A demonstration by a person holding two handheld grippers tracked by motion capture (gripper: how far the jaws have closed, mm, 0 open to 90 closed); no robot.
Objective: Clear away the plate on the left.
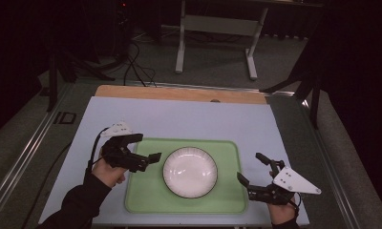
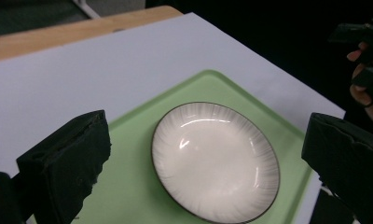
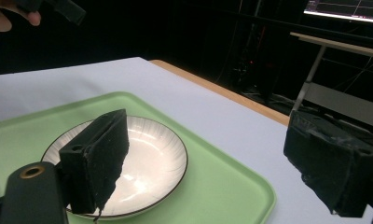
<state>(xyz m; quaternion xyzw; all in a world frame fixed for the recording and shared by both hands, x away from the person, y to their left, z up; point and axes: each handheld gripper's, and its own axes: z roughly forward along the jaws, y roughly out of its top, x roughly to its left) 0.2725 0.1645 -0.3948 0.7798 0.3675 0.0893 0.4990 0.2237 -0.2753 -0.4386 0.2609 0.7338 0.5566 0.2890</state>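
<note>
On the pale blue table mat lies a light green tray, and in the middle of that tray sits a white plate with a thin dark rim and fine ribbing around its inner wall. The plate is upright, flat on the tray, and has nothing in it.

The left gripper hangs above the left part of the tray, just beside the plate's left edge, its jaws pointing toward the plate. The jaws stand wide apart with nothing between them; neither pad touches the plate. In the left gripper view the plate lies below and between the two black jaws, with green tray showing all around it. The person's left hand grasps the gripper body from behind, a dark sleeve running off the bottom edge.

The right gripper is at the tray's right edge, near the front right corner of the mat, well clear of the plate. Its jaws are also spread wide and hold nothing. In the right gripper view the plate appears beyond the near jaw, with the tray stretching toward the far jaw.

A wooden board edges the far side of the mat.
</note>
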